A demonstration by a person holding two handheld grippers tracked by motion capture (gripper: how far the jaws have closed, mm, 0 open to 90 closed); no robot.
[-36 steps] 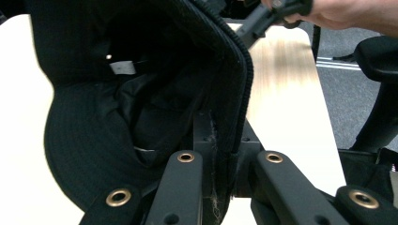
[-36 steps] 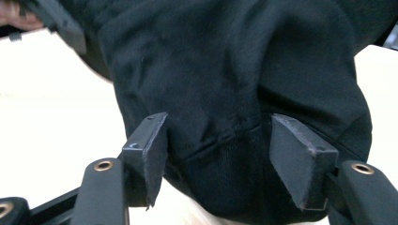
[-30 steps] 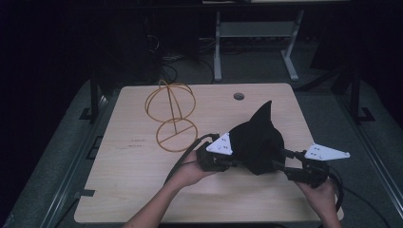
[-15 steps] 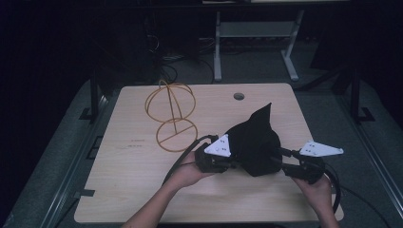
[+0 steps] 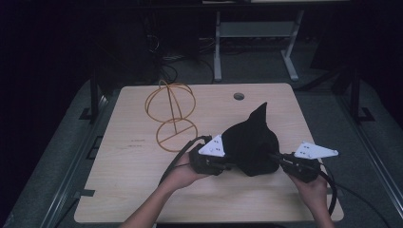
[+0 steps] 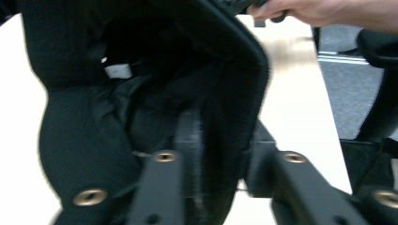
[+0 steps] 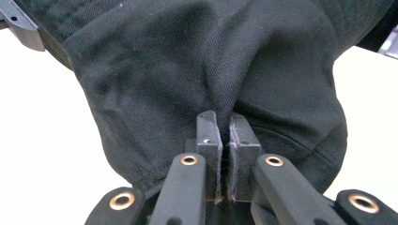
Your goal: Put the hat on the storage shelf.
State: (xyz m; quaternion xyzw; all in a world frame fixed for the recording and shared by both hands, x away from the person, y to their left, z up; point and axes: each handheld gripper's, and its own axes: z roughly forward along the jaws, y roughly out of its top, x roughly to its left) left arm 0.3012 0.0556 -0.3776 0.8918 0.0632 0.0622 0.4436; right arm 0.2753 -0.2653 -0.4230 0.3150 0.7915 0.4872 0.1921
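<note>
A hat [image 5: 251,142] is sitting on the table [image 5: 119,190], toward its right half. A wire stand [image 5: 172,114] is standing behind and to the left of it, well apart. The left gripper [image 5: 227,164] is lying at the hat's left edge, the right gripper [image 5: 278,159] at its right edge, with the hat sitting between them. A cable hole [image 5: 239,96] is lying behind the hat, near the far edge.

The right gripper [image 7: 224,140] pinches a fold of the black fabric hat [image 7: 187,70], its jaws having just closed on the cloth. The hat bulges above the jaws over the pale tabletop [image 7: 47,140].
</note>
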